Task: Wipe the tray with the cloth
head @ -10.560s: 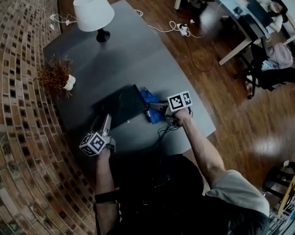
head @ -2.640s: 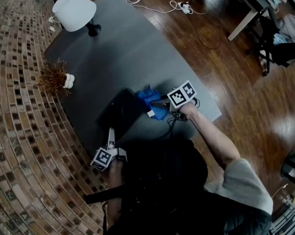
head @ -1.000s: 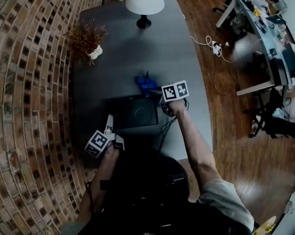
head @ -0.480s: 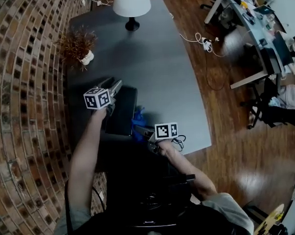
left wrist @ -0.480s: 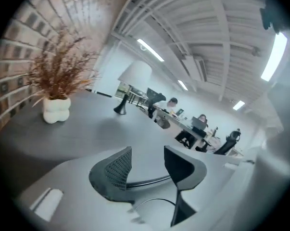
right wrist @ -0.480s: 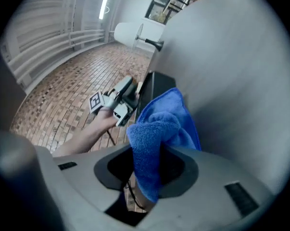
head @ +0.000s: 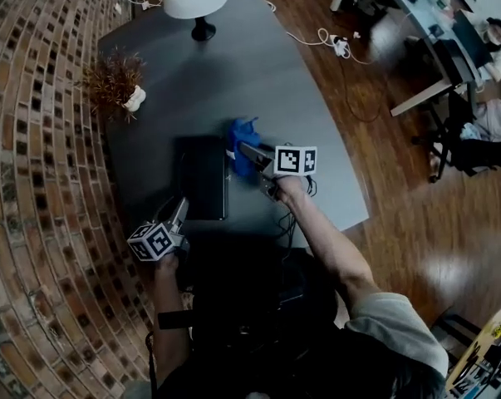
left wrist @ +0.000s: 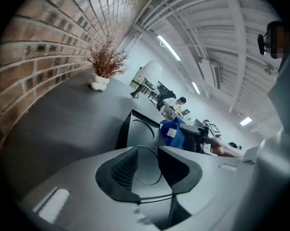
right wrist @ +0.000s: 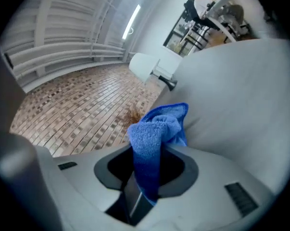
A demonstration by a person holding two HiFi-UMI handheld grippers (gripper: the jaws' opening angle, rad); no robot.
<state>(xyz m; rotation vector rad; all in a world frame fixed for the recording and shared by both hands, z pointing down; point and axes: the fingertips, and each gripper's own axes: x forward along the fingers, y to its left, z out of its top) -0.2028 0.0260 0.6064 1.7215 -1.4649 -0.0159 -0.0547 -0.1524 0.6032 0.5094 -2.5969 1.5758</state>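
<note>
Reaching forward on an extended arm, the right gripper (head: pixel 248 151) clamps the blue cloth (right wrist: pixel 152 129). The bunched cloth's long axis follows the jaws, and its free end pokes out past their tips. The left gripper (head: pixel 180 206) is tucked in near the body, elbow bent. Its jaws have just been closing and sit drawn in close together, with nothing between them. The dark tray (head: pixel 202 177) lies flat on the table (head: pixel 267 73), just ahead of the left jaws, its long axis running away from them, and beside the right jaws' tips.
</note>
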